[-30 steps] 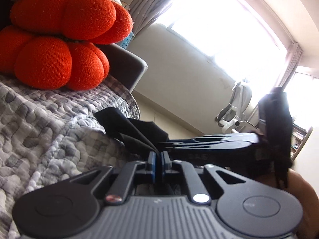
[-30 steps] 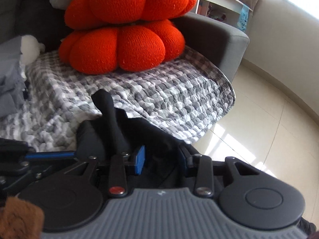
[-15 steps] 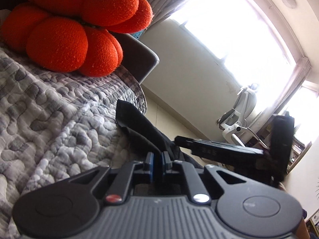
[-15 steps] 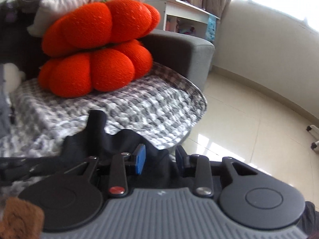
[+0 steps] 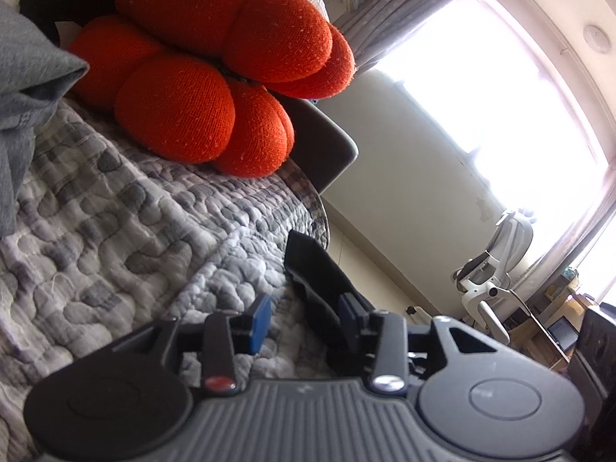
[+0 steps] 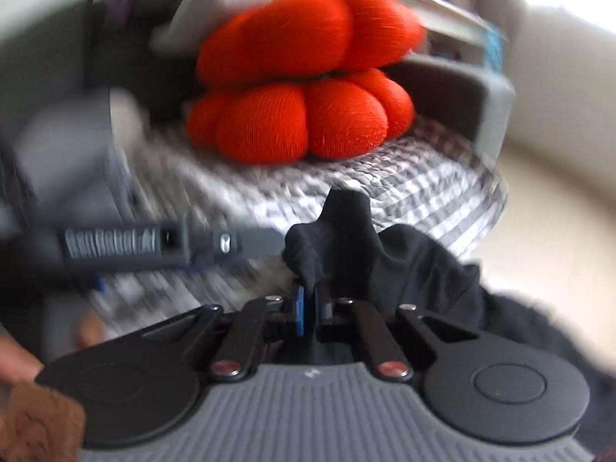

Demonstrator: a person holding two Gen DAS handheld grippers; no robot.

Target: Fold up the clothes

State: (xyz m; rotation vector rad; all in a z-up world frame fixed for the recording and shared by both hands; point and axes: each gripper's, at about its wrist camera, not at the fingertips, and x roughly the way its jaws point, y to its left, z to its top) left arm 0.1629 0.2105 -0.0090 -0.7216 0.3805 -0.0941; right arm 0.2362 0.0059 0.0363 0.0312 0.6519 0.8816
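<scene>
Two grippers are working at the front edge of the quilted grey blanket, which is serving here as the landmark. The left gripper is hovering over the blanket's front edge with its blue-padded fingers spread apart and nothing caught between them; the dark garment is lying against the inner side of its right finger, draped off the blanket's edge toward the floor. The right gripper is pinching a raised fold of that same dark garment, its fingers pressed together on the cloth, while the rest of the fabric is bunching just in front of the blanket's near edge and spilling down toward the camera. The right wrist view is smeared by motion blur, so fine detail there is hard to read.

At the far end of the blanket, an orange lobed cushion is sitting on it, resting against the dark sofa arm. On the blanket's left side, a heap of grey cloth is lying. Beyond the blanket's right edge, a white office chair is standing by a bright window. In the right wrist view the left gripper's body is reaching in across the blanket from the left, just beside the held fold.
</scene>
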